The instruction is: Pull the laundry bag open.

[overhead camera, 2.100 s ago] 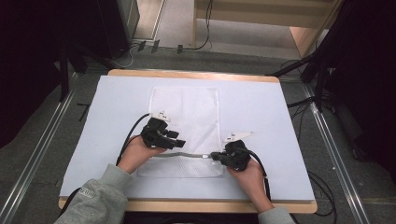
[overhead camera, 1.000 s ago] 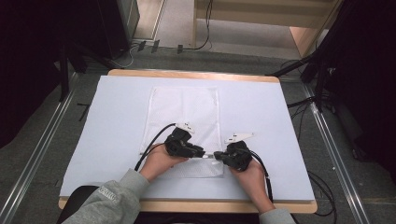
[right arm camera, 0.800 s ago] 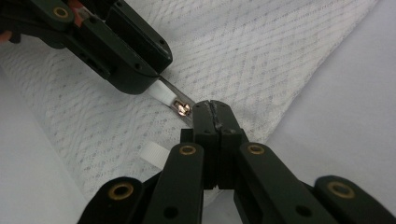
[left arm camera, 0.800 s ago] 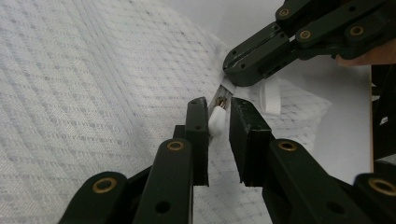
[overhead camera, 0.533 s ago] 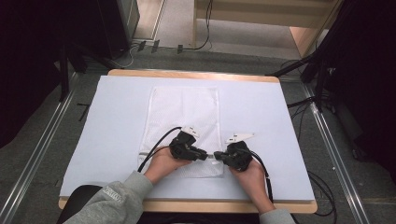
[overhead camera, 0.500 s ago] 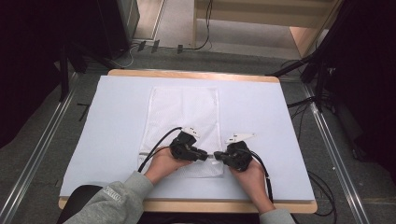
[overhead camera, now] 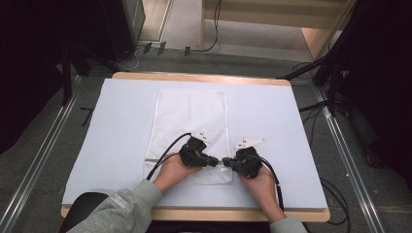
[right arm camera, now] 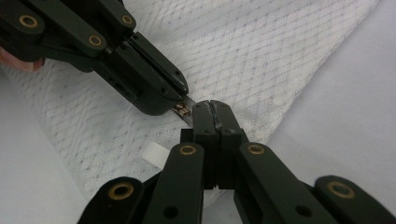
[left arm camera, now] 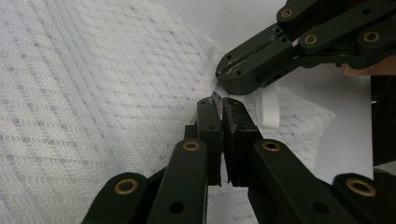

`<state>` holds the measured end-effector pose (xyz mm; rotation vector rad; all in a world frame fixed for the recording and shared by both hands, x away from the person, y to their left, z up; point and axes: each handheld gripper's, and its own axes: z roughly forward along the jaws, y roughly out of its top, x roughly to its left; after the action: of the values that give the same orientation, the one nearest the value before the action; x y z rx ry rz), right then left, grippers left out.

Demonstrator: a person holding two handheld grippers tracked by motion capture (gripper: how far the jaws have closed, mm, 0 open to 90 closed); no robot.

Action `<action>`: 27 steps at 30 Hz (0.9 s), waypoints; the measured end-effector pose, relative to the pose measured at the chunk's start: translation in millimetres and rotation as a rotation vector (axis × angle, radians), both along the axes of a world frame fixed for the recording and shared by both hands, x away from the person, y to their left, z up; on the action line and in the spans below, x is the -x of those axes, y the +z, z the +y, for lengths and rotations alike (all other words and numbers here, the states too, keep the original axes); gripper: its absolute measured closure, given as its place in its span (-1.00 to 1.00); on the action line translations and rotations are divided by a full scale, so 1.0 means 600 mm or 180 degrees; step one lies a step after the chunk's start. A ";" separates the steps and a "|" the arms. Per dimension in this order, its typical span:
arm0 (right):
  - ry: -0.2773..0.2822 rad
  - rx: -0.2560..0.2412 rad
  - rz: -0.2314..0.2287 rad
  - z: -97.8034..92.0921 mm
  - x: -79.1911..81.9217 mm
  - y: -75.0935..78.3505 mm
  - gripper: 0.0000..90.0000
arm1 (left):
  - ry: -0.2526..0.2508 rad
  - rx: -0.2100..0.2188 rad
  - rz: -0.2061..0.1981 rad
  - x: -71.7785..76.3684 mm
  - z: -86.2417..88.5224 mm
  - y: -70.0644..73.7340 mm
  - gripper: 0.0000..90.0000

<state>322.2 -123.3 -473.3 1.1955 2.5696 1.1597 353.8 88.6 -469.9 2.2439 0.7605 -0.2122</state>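
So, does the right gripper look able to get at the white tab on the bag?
Probably yes: the tab lies bare on the bag beside the right gripper, nothing covering it. But its jaws are shut on the bag's edge, so it must let go first.

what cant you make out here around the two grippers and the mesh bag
- Zipper pull: in the right gripper view only a small metal glint between the left gripper and right gripper; its shape stays hidden.
- What the right gripper pinches: its shut jaws cover it.
- Near edge of the mesh bag: in the high view, both hands cover it.
- White tab: partly behind a jaw link; purpose unclear.
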 end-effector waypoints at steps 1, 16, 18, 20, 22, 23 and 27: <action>0.0005 -0.0003 -0.0012 0.000 0.000 0.000 1.00 | -0.0003 0.0007 0.0027 -0.001 0.001 0.000 0.95; 0.0084 0.0067 -0.0212 0.001 0.008 -0.004 1.00 | -0.0084 -0.0027 0.0229 -0.010 0.005 0.006 0.96; 0.0087 0.0069 -0.0220 0.001 0.008 -0.004 1.00 | -0.0074 -0.0051 0.0239 -0.011 0.010 0.008 0.96; 0.0084 0.0063 -0.0203 0.000 0.009 -0.004 1.00 | -0.0043 -0.0059 0.0263 -0.015 0.018 0.010 0.96; 0.0099 0.0041 -0.0212 -0.001 0.008 -0.005 1.00 | -0.0048 -0.0042 0.0322 -0.018 0.026 0.011 0.96; 0.0096 0.0034 -0.0213 -0.002 0.007 -0.006 1.00 | -0.0050 -0.0017 0.0343 -0.018 0.028 0.011 0.96; 0.0090 -0.0020 -0.0206 -0.005 0.007 -0.007 1.00 | -0.0079 -0.0064 0.0301 -0.017 0.039 0.016 0.96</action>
<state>318.1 -126.3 -477.8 1.1073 2.5455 1.1923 363.7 112.1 -460.4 2.2764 0.7879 -0.3261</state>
